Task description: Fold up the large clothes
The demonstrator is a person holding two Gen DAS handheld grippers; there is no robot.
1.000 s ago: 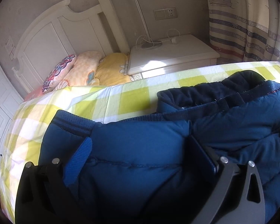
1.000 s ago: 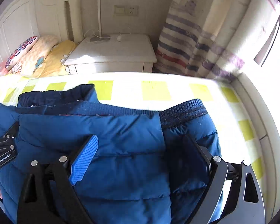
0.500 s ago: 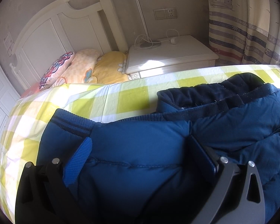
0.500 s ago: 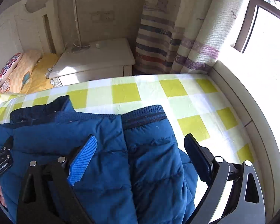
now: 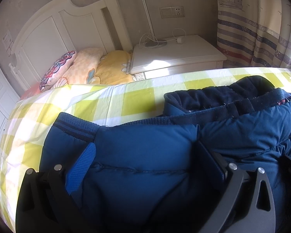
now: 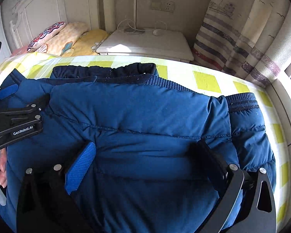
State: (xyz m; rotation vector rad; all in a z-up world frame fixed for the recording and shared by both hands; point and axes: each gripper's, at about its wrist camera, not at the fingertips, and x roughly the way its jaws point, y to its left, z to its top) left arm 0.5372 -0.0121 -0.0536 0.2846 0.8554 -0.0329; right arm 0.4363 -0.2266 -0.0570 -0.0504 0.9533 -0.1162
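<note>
A blue padded jacket [image 5: 145, 155] lies folded on the bed with the yellow checked sheet [image 5: 87, 104]. Its dark collar [image 5: 213, 99] and ribbed cuffs face the far edge. It also fills the right wrist view [image 6: 145, 120]. My left gripper [image 5: 145, 159] is open, its fingers spread wide and pressed onto the jacket's left part. My right gripper [image 6: 145, 155] is open over the jacket's middle, fingers spread on the fabric. The left gripper also shows in the right wrist view [image 6: 15, 120], lying on the jacket's left side.
A white nightstand [image 5: 176, 56] with a lamp base and cable stands beyond the bed. Pillows [image 5: 81, 68] lean at the white headboard [image 5: 54, 29]. A striped curtain [image 6: 242, 38] hangs on the right, by a window ledge [image 6: 285, 104].
My right gripper has swung left from the jacket's right sleeve side to its middle. The left gripper has stayed pressed on the jacket, shifting slightly.
</note>
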